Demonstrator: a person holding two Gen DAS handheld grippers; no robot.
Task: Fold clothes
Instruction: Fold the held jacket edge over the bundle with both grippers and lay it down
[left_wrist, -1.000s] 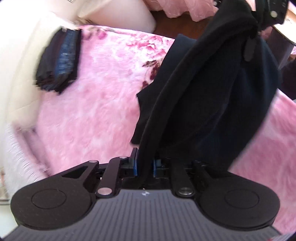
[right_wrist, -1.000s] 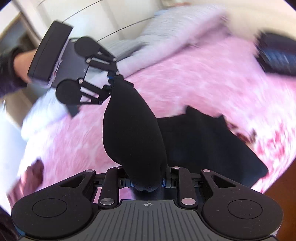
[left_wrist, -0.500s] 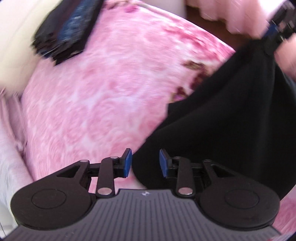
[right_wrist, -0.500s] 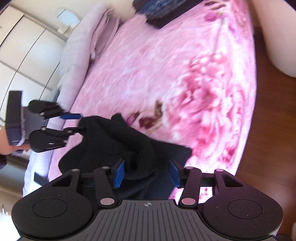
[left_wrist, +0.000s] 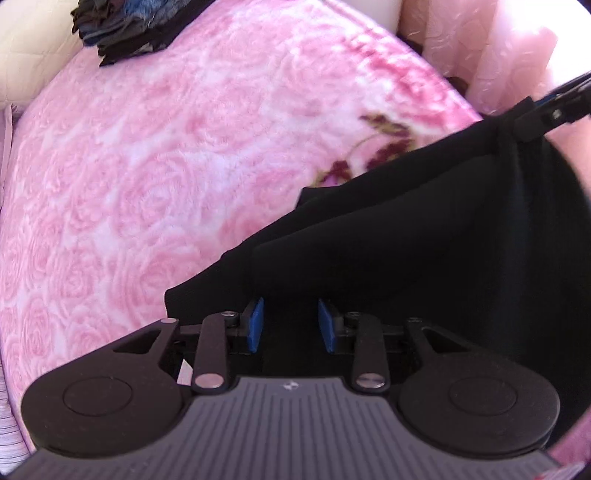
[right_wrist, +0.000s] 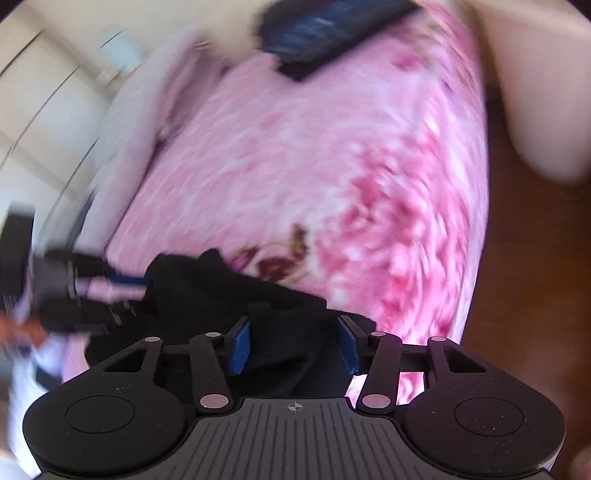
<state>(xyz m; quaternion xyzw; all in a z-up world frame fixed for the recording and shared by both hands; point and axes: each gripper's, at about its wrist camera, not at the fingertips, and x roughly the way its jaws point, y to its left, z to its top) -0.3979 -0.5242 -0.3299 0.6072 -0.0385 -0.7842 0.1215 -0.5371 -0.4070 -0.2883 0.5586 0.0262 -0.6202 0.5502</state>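
A pink rose-patterned blanket (left_wrist: 155, 192) covers the whole bed, plush and pale, with a darker cluster of magenta blooms and brownish leaves (left_wrist: 373, 147) near its far edge; in the right wrist view the same blanket (right_wrist: 295, 177) is smeared by motion blur. On it, close to the bed's edge, lies the black garment (left_wrist: 424, 258), a soft, matte, knit-looking cloth with no print that I can see. It is spread in broad overlapping layers, one fold edge running diagonally across it and a ribbed-looking hem at its lower left corner, right by the left gripper (left_wrist: 290, 325). That gripper has its blue pads (left_wrist: 256, 325) spread apart, with the dark cloth lying between and beneath them; nothing is pinched. From the right wrist view the garment (right_wrist: 229, 295) looks bunched and rumpled, with a peaked corner sticking up toward the flowers. The right gripper (right_wrist: 293, 345) is likewise spread wide, its blue pads (right_wrist: 241, 345) either side of a hump of cloth without closing on it. At the far corner of the bed sits a small stack of folded dark clothes (left_wrist: 122, 26), black and blue, well apart from the garment.
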